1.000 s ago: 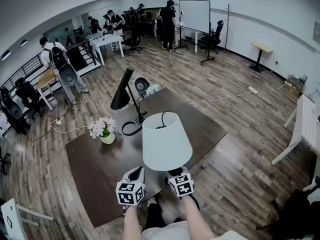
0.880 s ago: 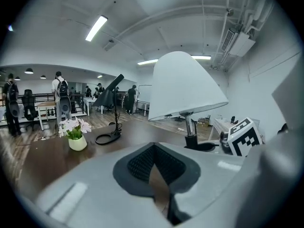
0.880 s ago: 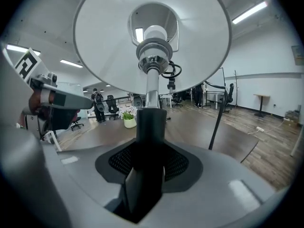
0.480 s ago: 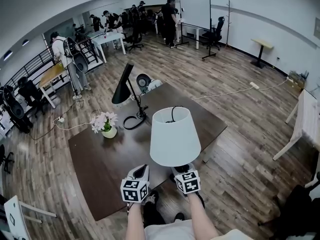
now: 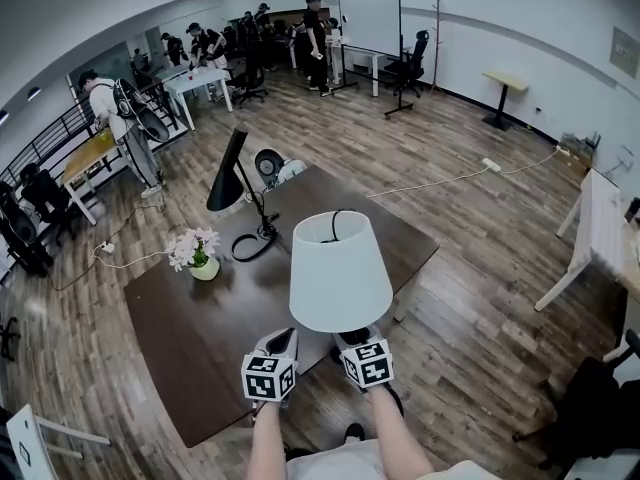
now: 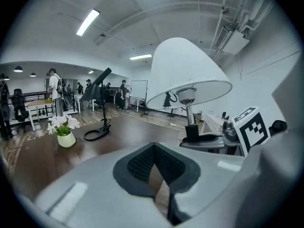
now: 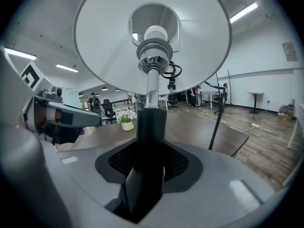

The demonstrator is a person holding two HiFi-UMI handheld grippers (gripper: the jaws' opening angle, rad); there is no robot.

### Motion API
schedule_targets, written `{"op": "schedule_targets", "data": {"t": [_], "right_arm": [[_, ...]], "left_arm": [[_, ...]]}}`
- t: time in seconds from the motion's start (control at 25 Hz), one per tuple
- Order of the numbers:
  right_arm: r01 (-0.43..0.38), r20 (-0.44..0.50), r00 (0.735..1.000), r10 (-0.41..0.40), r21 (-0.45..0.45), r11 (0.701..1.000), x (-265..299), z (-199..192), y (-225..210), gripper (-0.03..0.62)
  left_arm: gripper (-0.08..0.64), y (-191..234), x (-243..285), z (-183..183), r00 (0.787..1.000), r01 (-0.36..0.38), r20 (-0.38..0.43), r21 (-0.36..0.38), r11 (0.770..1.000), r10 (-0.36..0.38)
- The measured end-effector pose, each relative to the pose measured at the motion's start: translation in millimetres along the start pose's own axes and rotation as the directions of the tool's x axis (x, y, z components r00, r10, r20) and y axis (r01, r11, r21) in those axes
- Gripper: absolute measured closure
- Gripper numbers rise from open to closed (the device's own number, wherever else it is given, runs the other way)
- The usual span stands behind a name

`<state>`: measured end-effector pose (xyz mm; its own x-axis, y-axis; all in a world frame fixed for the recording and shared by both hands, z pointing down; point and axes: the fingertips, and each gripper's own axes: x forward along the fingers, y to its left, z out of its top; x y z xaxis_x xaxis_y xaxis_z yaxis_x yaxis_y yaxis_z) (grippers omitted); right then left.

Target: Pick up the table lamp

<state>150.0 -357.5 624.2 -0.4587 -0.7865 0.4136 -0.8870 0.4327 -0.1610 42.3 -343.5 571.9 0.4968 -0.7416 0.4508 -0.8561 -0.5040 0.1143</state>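
The table lamp [image 5: 340, 268] has a white cone shade and a chrome stem on a black base. It is held upright above the near edge of the dark table [image 5: 190, 328]. My right gripper [image 5: 352, 346] is shut on the lamp's black lower stem [image 7: 151, 127], and the shade [image 7: 152, 42] fills the right gripper view from below. Just left of the lamp, my left gripper [image 5: 282, 344] is shut with nothing in it. The left gripper view shows the lamp [image 6: 187, 75] at the right, beside the right gripper's marker cube [image 6: 251, 127].
A black desk lamp [image 5: 228, 173] with a looped cable [image 5: 250, 246] stands at the table's far side. A white pot of flowers [image 5: 197, 253] sits at the left. Several people, desks and a whiteboard [image 5: 370, 23] are at the back. A white table [image 5: 598, 228] stands right.
The lamp stays in my right gripper, still raised; it and both grippers have shifted only slightly in the view. A person at the back left has walked along.
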Motion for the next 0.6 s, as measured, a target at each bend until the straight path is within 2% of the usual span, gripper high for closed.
{"op": "schedule_targets", "data": {"t": [0.2,0.44,0.6], "right_arm": [[0.007,-0.001,1.0,-0.007,-0.001,1.0,-2.6,-1.4,-0.6,0.414],[-0.002,0.006,1.0,0.002,0.015,1.0,-3.5,-2.0,0.5,0.414],[-0.001,0.007,1.0,0.001,-0.005,1.0,-7.1,-2.7,3.2,0.414]], "left_arm": [[0.56,-1.9,-2.0,-7.5,1.0,0.007,-0.002,-0.023,1.0,-0.007],[0.56,-5.9,-3.8,-7.9,1.0,0.016,0.006,-0.028,0.999,-0.016],[0.56,-11.6,-5.4,-11.4,1.0,0.024,0.005,-0.023,0.999,-0.023]]}}
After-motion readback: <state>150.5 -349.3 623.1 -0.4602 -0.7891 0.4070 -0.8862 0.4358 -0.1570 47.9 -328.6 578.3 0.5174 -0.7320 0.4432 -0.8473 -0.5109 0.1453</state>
